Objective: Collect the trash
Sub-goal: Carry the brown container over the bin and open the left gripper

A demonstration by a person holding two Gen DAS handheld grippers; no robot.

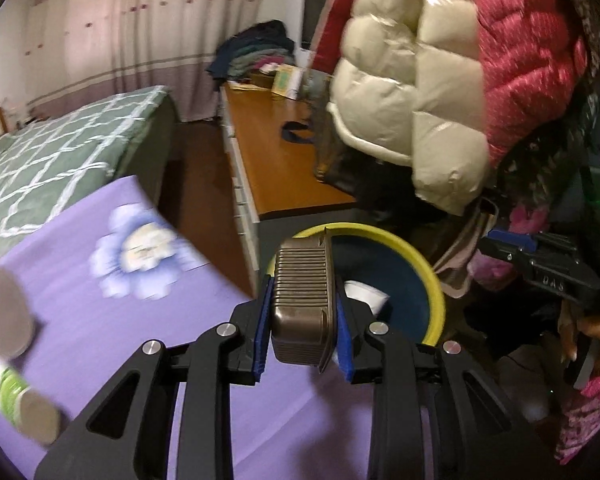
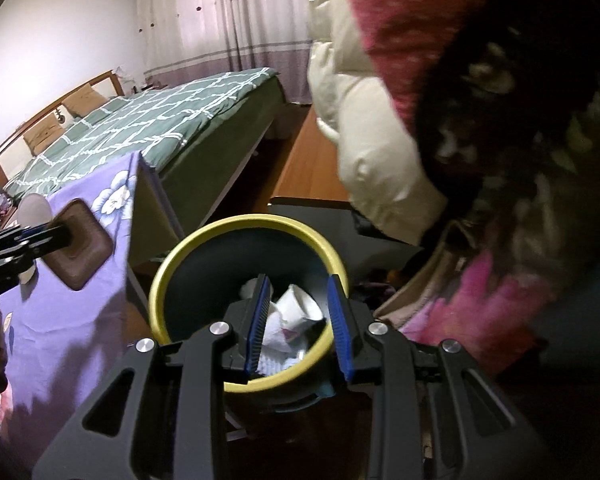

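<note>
Brown ribbed plastic tray (image 1: 302,304) held beside yellow-rimmed bin (image 2: 244,308) containing white paper

Both views: strong fisheye bend, black vignette in the corners, worst at 10 o'clock. Room light is dim and warm-to-violet. Brightest patch is the wall (image 2: 60,40) at 10 o'clock in the right wrist view, washed almost white. Puffy jacket (image 1: 412,80) shows small glare spots at 1 o'clock in the left wrist view. Motion blur smears the purple cloth (image 1: 140,300) and its flower print at 9 o'clock. Right wrist view falls to near black at 3 to 5 o'clock; detail is lost there.
</note>
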